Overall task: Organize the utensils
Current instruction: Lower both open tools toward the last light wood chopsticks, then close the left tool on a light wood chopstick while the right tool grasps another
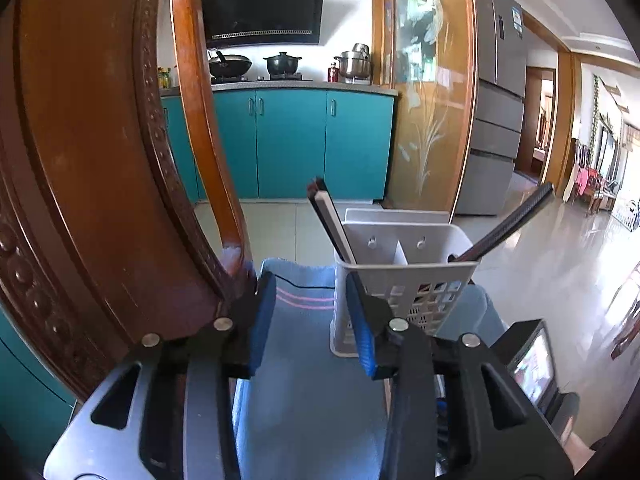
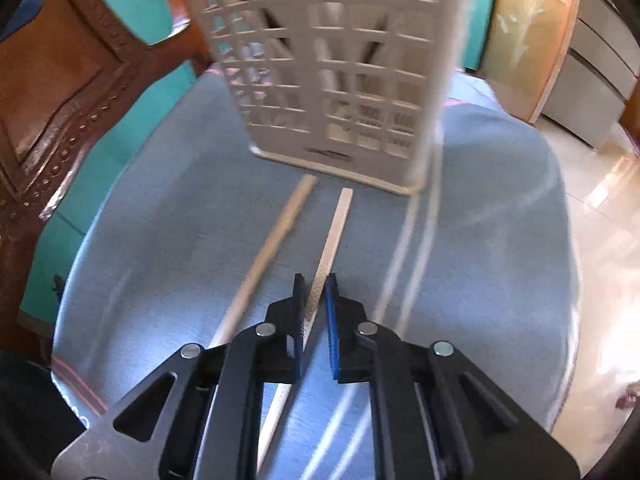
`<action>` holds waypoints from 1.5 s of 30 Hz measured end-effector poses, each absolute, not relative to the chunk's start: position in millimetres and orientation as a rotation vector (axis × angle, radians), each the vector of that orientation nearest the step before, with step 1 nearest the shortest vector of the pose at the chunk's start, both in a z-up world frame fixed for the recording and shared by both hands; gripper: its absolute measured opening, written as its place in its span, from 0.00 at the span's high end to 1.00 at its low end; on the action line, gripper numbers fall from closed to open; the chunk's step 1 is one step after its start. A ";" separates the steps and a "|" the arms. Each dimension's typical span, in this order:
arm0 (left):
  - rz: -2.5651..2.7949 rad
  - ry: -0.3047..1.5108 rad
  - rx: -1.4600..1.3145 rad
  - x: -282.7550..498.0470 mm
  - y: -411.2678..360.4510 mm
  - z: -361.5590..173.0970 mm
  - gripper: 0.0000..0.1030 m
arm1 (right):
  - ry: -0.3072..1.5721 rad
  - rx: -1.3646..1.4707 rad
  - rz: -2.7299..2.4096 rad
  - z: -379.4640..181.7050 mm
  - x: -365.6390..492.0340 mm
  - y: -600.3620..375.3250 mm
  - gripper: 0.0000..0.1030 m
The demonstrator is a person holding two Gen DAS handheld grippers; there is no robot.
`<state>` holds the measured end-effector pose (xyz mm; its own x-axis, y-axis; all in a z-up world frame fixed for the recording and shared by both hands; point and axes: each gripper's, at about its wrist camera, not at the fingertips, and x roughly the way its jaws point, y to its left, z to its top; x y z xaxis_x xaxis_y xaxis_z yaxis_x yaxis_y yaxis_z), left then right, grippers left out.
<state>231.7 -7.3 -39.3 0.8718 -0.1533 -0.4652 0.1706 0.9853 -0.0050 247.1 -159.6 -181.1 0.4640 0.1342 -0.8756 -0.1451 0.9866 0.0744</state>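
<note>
White plastic with a lattice of square holes, the utensil holder (image 1: 404, 276) stands upright on a blue towel (image 1: 304, 360) that covers the tabletop. A thin wall splits it into two compartments, and two hanging holes show on its taller back panel. From the left compartment a flat pale utensil with a dark edge (image 1: 330, 220) leans out to the left; from the right compartment a black ribbed handle (image 1: 508, 224) slants up to the right.

In the right wrist view two more utensils lie on the towel just in front of the holder's base (image 2: 340, 80): a pale wooden chopstick (image 2: 276, 236) and, beside it, a flat white stick (image 2: 330, 236) with a textured lower part. The right hand-held gripper (image 2: 314, 320) has its blue pads (image 2: 331, 320) drawn close on either side of the white stick; whether they actually pinch it cannot be told through the blur.

The left hand-held gripper (image 1: 312, 320) is released, its pads wide apart with nothing between them, its right finger just in front of the holder. A carved wooden chair back (image 1: 100, 180) rises at the left.
</note>
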 end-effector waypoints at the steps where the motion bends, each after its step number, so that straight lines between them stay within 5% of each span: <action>1: -0.170 0.487 0.040 231.8 -8.1 -40.8 0.63 | 1.073 -0.012 0.159 -182.5 243.9 -162.0 0.90; 14: -0.185 0.625 0.134 235.6 -34.3 -74.6 0.53 | 1.081 0.024 0.069 -183.4 222.5 -199.5 0.91; 27: -0.270 0.987 0.110 256.7 -53.1 -138.6 0.51 | 1.079 0.291 0.104 -182.4 218.0 -253.0 0.90; 45: -0.279 1.065 0.168 241.3 -66.8 -164.4 0.43 | 1.030 0.277 0.076 -173.5 222.7 -257.1 0.83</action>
<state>241.3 -66.8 -164.4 0.4540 -0.1440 -0.8793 0.3055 0.9522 0.0018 222.7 -257.1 -173.5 0.5156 0.1918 -0.8351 0.0670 0.9626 0.2625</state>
